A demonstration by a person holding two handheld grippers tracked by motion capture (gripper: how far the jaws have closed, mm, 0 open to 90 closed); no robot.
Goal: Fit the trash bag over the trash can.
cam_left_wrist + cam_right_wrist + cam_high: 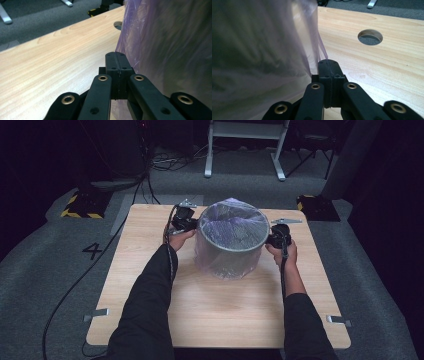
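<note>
A round grey bin [232,251] wrapped in a thin purple-tinted plastic bag [231,222] stands at the middle back of the wooden table [150,285]. My left gripper [192,226] is pressed to the bin's left side, my right gripper [272,239] to its right side. In the left gripper view the jaws [116,53] are shut, with the bag film [170,50] meeting their tips on the right. In the right gripper view the shut jaws [328,61] pinch a fold of the bag film [262,50] that runs down into their tips.
A round hole [370,37] is cut in the tabletop beyond the right gripper. Metal clamps [96,314] [339,321] sit at the table's front corners. Yellow-black striped blocks [80,205] [317,206] and a white frame [245,150] stand on the grey floor behind.
</note>
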